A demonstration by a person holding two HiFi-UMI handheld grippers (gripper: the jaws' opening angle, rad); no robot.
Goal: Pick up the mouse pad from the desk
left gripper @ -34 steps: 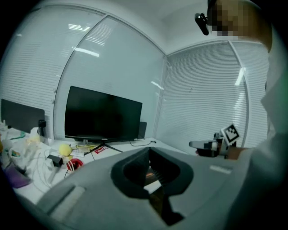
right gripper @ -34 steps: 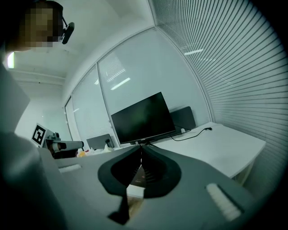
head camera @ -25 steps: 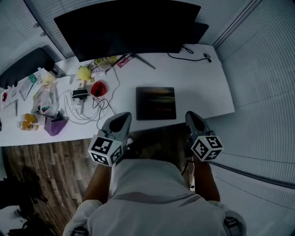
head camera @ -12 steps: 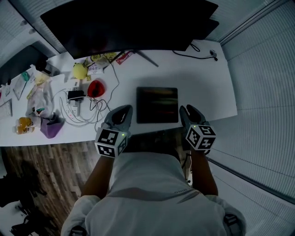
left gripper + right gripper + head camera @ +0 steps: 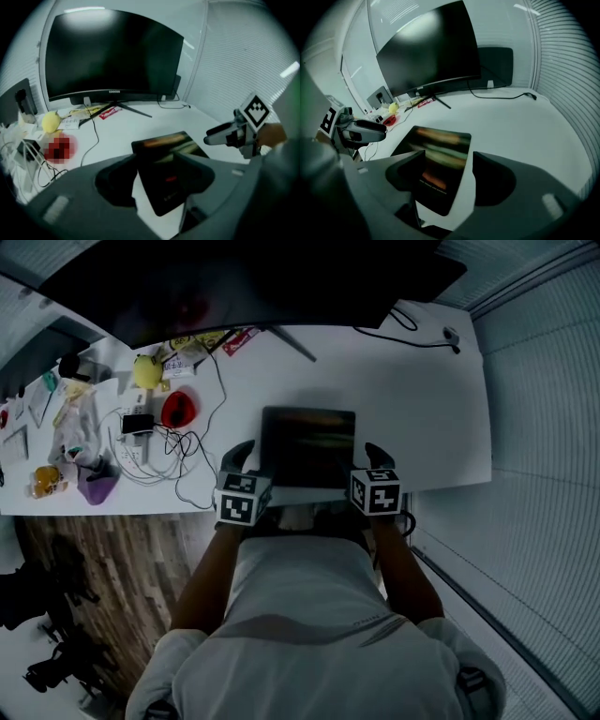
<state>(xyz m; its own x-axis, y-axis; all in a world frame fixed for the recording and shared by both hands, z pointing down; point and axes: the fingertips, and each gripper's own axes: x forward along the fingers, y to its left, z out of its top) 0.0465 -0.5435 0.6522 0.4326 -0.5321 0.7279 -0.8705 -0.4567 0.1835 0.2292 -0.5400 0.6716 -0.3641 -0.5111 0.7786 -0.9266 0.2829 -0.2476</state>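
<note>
White shirt [image 5: 300, 634]; black-white marker cubes [image 5: 242, 498] [image 5: 376, 491].

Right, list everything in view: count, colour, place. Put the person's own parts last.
desk: one, white, across the middle
monitor: one, black, at the back of the desk
mouse pad: one, dark, at the desk's near edge
cables: a tangle, white and black, left of the mouse pad
black cable: one, back right of the desk
red thing: one, left of the mouse pad
yellow thing: one, back left
purple thing: one, near left edge
floor: brown wood, below the desk's left
shirt: one, white, on the person
left claw: grey, opening, pad's left near corner between its jaws, not gripped
right claw: grey, opening, right near corner likewise
</note>
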